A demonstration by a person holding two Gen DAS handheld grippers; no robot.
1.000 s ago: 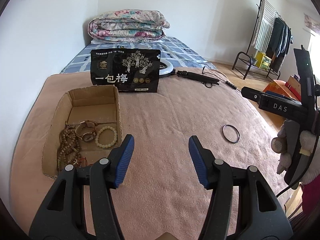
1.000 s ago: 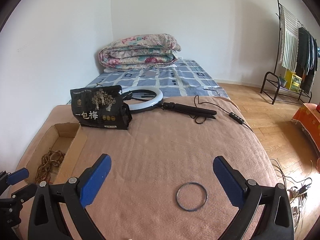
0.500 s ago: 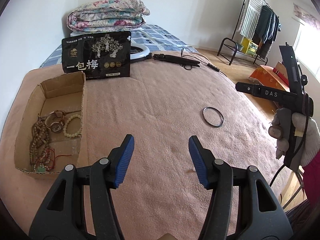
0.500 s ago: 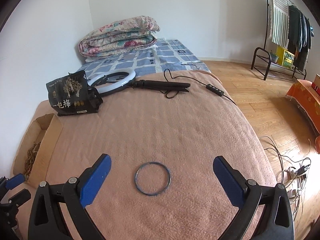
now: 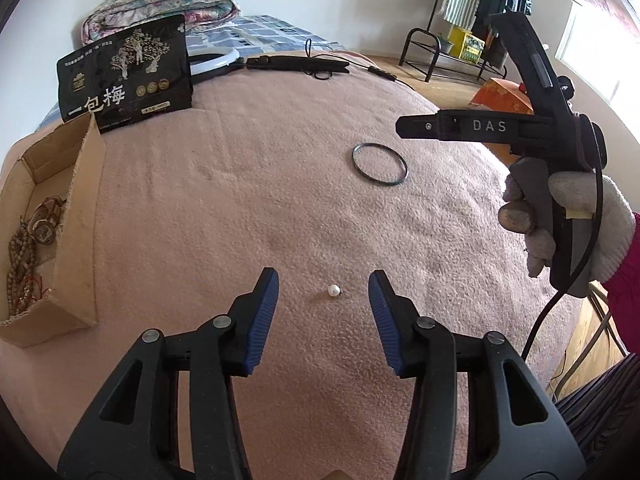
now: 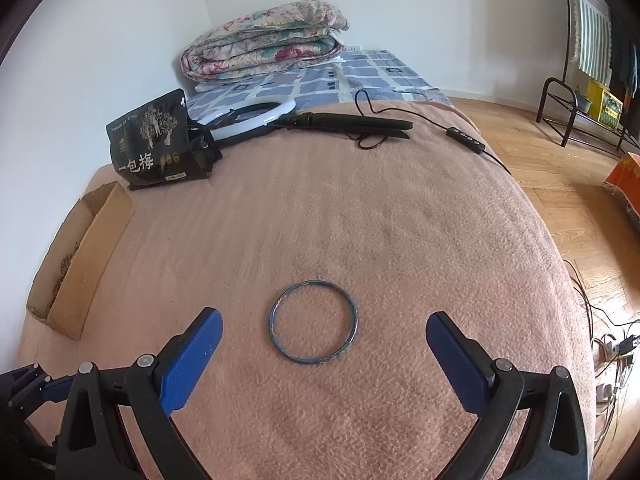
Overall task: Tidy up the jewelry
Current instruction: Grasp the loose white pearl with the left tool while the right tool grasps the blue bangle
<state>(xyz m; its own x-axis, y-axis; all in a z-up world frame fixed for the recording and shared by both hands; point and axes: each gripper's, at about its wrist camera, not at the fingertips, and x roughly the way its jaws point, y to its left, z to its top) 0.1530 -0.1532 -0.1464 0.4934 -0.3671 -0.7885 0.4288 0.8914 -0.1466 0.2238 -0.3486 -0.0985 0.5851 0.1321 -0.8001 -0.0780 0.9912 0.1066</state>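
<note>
A small white pearl earring lies on the pink blanket, between the blue tips of my left gripper. Its jaws are closing and do not touch the pearl. A thin dark blue bangle lies flat on the blanket, just ahead of my right gripper, which stands wide open and empty. The same bangle shows in the left wrist view under the right gripper's body, which a gloved hand holds. The cardboard box at the left holds bead strings and a watch.
A black snack pouch stands at the blanket's far left. Behind it lie a ring light and its folded black stand with a cable. A folded quilt sits further back. A clothes rack stands by the wooden floor on the right.
Both grippers have come down closer to the blanket. The pearl has come into view between the left tips, which have narrowed. The bangle now sits between the right tips.
</note>
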